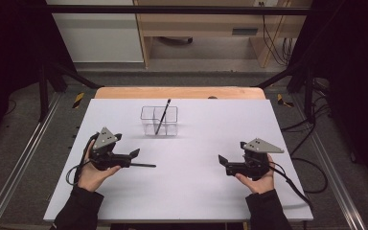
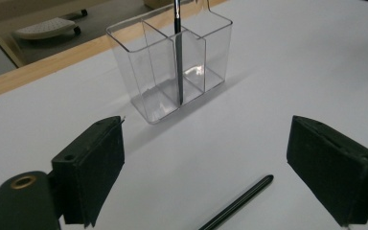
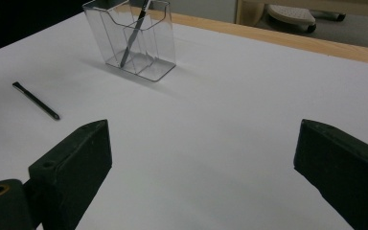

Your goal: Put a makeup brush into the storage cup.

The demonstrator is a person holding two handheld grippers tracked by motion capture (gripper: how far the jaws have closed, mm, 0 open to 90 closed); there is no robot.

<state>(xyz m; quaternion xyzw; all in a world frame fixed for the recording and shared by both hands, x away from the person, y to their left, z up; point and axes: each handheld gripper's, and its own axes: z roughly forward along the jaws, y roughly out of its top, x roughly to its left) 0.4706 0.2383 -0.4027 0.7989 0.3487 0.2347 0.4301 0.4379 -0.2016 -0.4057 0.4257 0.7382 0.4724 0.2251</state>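
A clear two-compartment holder [image 1: 159,120] [image 2: 172,72] [image 3: 134,40] stands at the back middle of the white board. One black pen [image 1: 163,115] [image 2: 178,57] [image 3: 133,36] leans inside it at the divider. A second black pen [image 1: 143,165] [image 2: 237,203] [image 3: 36,100] lies flat on the board. My left gripper [image 1: 133,159] [image 2: 208,139] is open just over this pen's near end, with the jaws on either side and not touching it. At the right, my right gripper [image 1: 223,164] [image 3: 203,139] is open and holds nothing, its jaws facing left.
The white board [image 1: 196,191] lies on a wooden table whose edge [image 1: 179,92] shows behind it. Black frame bars and cables run along both sides. A cabinet and a white wheeled base [image 3: 290,14] stand on the floor beyond.
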